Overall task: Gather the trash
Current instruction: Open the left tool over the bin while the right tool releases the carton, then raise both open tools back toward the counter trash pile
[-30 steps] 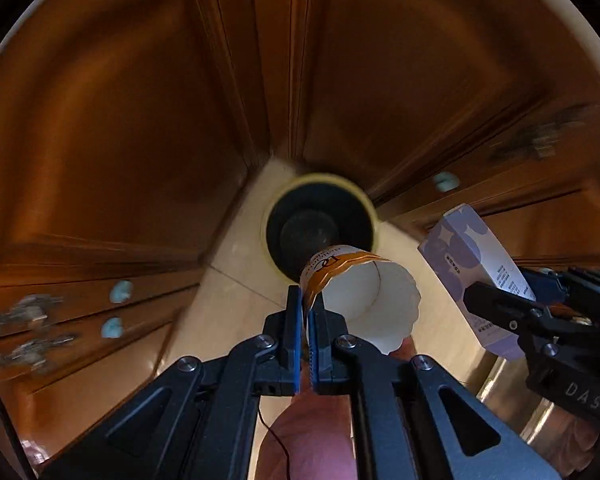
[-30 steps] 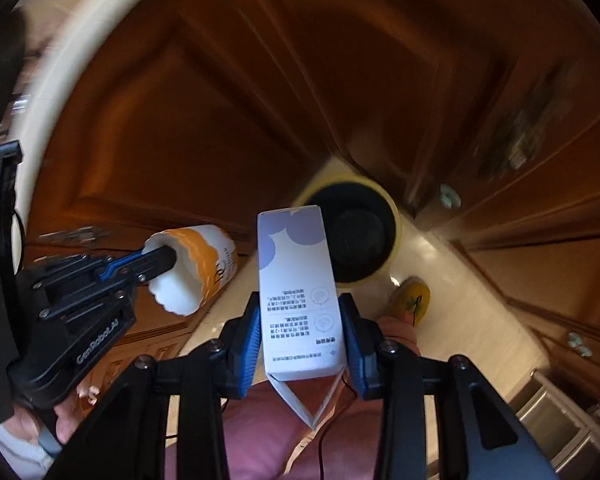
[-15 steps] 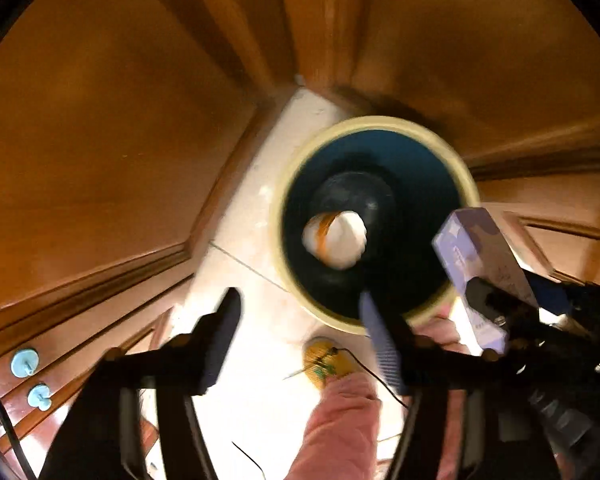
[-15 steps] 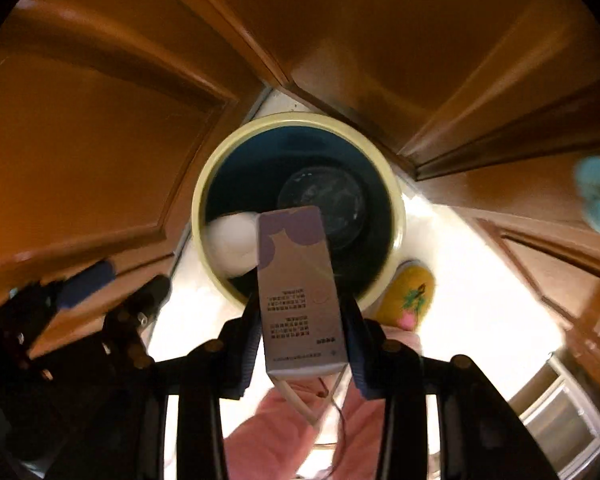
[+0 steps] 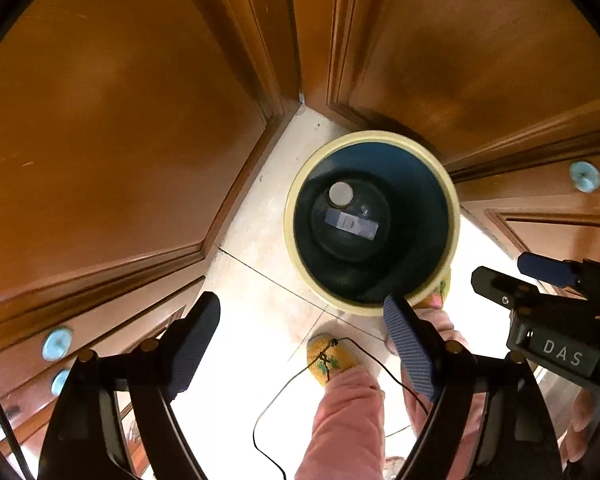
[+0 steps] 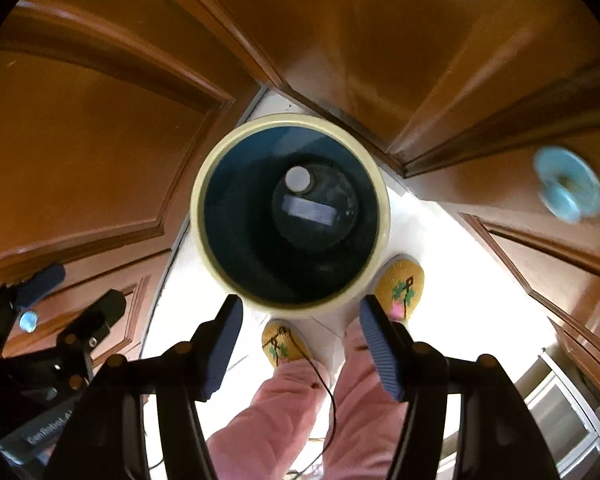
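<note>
Both pieces of trash, the cup (image 5: 340, 193) and the carton (image 5: 351, 224), lie at the bottom of the bin (image 5: 452, 216). Above its rim, the left gripper (image 5: 300, 320) and right gripper (image 6: 298, 320) are opening, nothing between their jaws. The drop looks finished; next they should lift clear and seek more trash.

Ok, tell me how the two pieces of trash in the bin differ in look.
The cup shows as a small white round disc; the carton shows as a long pale lavender rectangle. The cup lies nearer the bin's wall, the carton across the middle of the bottom. Both rest at the bottom, free of either gripper.
</note>
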A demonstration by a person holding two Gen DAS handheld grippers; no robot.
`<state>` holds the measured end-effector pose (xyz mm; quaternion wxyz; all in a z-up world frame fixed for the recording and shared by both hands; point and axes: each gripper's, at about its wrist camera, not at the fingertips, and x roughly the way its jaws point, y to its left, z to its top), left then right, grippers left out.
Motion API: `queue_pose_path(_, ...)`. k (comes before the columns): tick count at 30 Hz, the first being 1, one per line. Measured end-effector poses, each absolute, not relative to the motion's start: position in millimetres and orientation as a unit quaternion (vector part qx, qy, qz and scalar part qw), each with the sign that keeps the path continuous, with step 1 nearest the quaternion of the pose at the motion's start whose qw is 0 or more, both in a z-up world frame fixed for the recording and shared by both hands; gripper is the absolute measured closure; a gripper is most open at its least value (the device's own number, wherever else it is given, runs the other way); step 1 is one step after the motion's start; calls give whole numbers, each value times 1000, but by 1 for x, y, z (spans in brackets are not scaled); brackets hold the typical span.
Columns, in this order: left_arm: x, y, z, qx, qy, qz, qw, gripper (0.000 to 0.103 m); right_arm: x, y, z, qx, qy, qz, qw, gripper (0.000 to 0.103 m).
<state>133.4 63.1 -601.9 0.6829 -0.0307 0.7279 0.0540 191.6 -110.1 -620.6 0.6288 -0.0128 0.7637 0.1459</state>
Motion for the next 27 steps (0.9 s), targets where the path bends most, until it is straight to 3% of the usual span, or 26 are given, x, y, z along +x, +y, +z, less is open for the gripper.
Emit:
queue_pose_path(14, 92, 52, -419, -1, 659, 42, 751, 21, 147, -127, -441, -18, 697, 173, 696, 42)
queue_pose_path(27, 77, 16, -255, 0, 540, -36, 841, 21, 101, -158, -277, -51, 622, 177, 761, 42)
